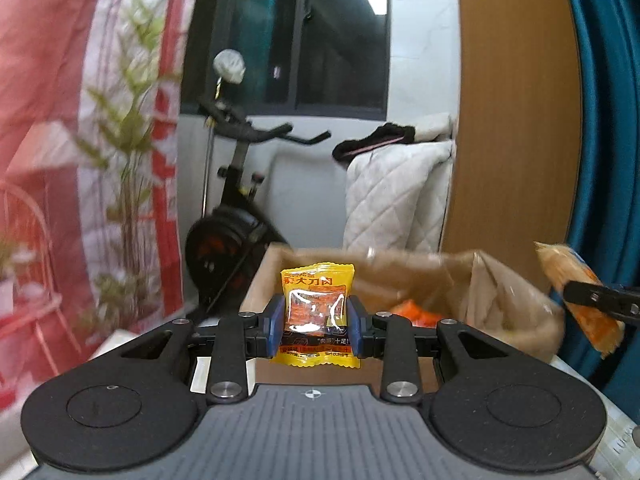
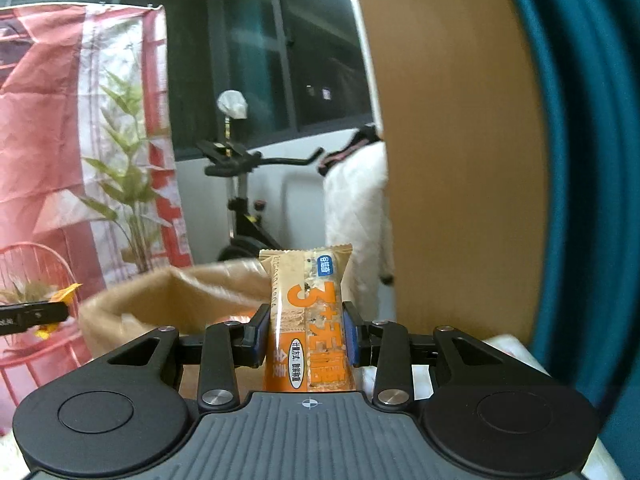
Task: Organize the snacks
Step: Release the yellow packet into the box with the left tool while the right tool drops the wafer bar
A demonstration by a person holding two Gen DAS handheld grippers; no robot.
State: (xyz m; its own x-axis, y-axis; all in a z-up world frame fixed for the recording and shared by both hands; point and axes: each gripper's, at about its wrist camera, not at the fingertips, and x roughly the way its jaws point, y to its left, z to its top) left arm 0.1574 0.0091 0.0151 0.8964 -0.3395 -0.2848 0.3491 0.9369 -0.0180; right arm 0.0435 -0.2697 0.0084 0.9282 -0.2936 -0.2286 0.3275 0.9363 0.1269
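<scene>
My left gripper is shut on a small yellow snack packet, held upright between the blue pads. Just beyond it stands an open brown paper bag with orange packets inside. My right gripper is shut on a tall orange-and-tan biscuit packet, upright too. The same paper bag lies ahead and to its left. Each gripper shows at the edge of the other's view: the right one with its packet, the left one with a yellow corner.
A wooden panel and a teal curtain rise to the right. Behind the bag are a black exercise bike, a white quilted cover, a green plant and a red-and-white hanging cloth. A red wire chair stands far left.
</scene>
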